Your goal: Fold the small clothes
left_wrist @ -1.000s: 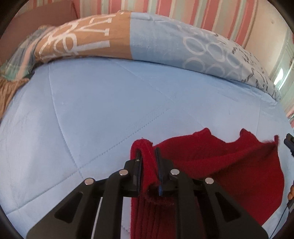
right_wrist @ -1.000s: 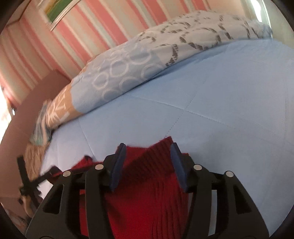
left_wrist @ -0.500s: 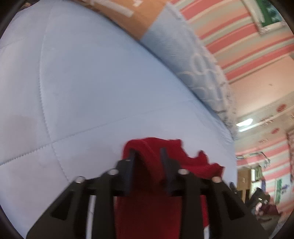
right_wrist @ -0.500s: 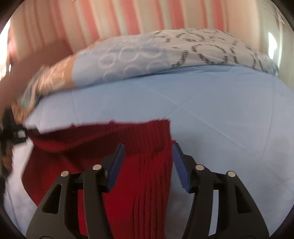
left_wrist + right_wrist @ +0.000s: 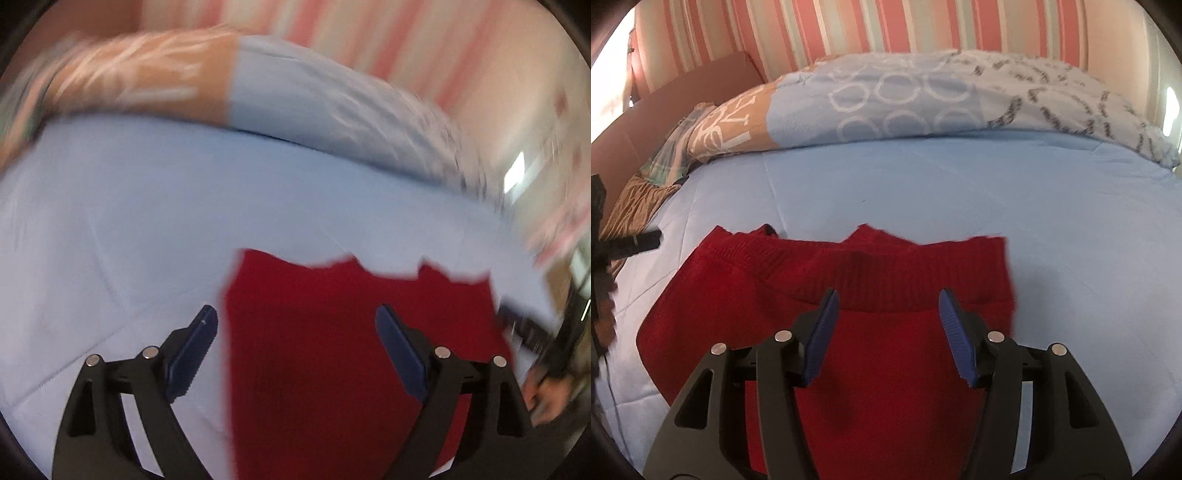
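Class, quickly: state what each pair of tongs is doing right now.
Left tongs: open, holding nothing, over the red knitted garment.
Right tongs: open, holding nothing.

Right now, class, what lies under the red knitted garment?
The red knitted garment lies flat on the light blue bedsheet, which shows around its edges. Whatever lies directly beneath its middle is covered and cannot be seen.

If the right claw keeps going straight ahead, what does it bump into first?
Most likely the red sweater. The right claw is open and points at its ribbed band, lying on the blue bed cover. How high the claw is above the sweater is hard to judge.
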{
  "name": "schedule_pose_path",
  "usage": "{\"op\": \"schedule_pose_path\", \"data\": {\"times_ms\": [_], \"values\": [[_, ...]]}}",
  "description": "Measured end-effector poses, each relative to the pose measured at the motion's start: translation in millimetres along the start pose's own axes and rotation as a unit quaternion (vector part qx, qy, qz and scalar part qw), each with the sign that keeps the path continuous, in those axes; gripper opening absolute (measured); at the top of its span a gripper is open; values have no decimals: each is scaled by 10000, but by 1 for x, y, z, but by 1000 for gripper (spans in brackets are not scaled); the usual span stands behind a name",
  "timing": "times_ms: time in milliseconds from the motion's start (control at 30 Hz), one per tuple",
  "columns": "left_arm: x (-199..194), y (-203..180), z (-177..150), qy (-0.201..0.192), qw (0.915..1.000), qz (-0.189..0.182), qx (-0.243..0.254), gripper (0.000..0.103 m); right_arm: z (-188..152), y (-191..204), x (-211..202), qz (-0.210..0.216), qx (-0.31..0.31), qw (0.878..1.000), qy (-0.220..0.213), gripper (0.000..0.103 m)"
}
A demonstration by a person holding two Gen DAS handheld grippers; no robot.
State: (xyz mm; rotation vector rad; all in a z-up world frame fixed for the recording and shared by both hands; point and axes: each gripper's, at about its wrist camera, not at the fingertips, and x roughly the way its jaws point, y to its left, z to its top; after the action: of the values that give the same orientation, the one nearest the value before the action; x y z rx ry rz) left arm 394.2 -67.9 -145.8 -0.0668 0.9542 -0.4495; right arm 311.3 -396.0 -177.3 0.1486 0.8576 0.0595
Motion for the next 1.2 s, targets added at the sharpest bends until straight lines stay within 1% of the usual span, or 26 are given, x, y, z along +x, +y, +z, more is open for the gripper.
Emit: {"op": "schedule_pose_path", "data": {"times_ms": [33,100,133,167,200,233,300,333,367,400,467,500,533,567,600,633,667,733,833,900,967,1033,1067,1133,1167,1200], "values": [[13,-23,-5,101,9995,114,265,88,1,5,8,-25,-19,10000,83,57],[39,-45,-13,292,9973,429,512,88,3,10,23,-175,-70,9995,235,55],[56,-50,-18,387,9950,688,618,86,3,8,37,-402,-83,9985,357,51],[67,-49,-22,399,9911,1070,686,83,2,4,43,-542,-82,9977,397,47],[73,-41,-24,413,9882,1309,677,83,1,-3,49,-668,-45,9968,443,44],[77,-28,-25,432,9890,1324,501,84,0,-15,56,-721,109,9961,498,40],[74,5,-30,416,9935,1059,-35,85,0,-39,63,-501,517,9963,476,34],[72,13,-31,409,9947,928,-156,85,1,-49,67,-448,714,9953,474,28],[72,17,-33,389,9952,869,-208,85,3,-53,70,-466,784,9947,471,25],[71,16,-34,352,9955,860,-203,85,5,-54,72,-401,819,9949,436,26],[69,8,-35,302,9938,1074,8,83,5,-55,72,-182,834,9956,395,29],[63,-3,-37,269,9930,1144,107,82,6,-56,65,-8,882,9956,329,30],[55,-10,-37,210,9930,1142,208,82,6,-58,56,131,934,9953,228,34],[47,-17,-38,147,9935,1090,296,82,5,-57,41,249,954,9951,62,43],[38,-24,-41,81,9937,1057,368,82,3,-54,18,302,898,9953,-183,49],[24,-30,-47,-5,9936,1040,434,82,-1,-53,1,297,850,9955,-311,64],[17,-38,-52,-43,9937,1004,488,82,-7,-50,-21,273,814,9953,-454,76],[4,-54,-66,-45,9942,911,566,83,-23,-45,-52,275,825,9946,-566,79],[-2,-68,-94,164,9959,797,388,83,-56,-44,-83,225,1095,9929,-409,81],[-5,-73,-113,254,9956,864,277,83,-87,-46,-97,119,1467,9887,-297,81],[-10,-74,-133,312,9949,954,132,83,-114,-50,-104,184,1735,9844,-211,81],[-16,-75,-146,362,9953,900,27,83,-139,-55,-106,362,2210,9743,-225,81],[-19,-76,-151,372,9952,900,9,83,-145,-57,-104,489,2436,9684,-200,81],[-23,-79,-156,403,9948,933,-1,83,-164,-63,-98,706,2974,9520,-161,81],[-25,-80,-156,411,9948,927,-19,83,-171,-62,-97,778,3126,9465,-195,81],[-26,-81,-154,434,9951,881,-61,83,-176,-59,-94,862,3186,9438,-183,81]]}}
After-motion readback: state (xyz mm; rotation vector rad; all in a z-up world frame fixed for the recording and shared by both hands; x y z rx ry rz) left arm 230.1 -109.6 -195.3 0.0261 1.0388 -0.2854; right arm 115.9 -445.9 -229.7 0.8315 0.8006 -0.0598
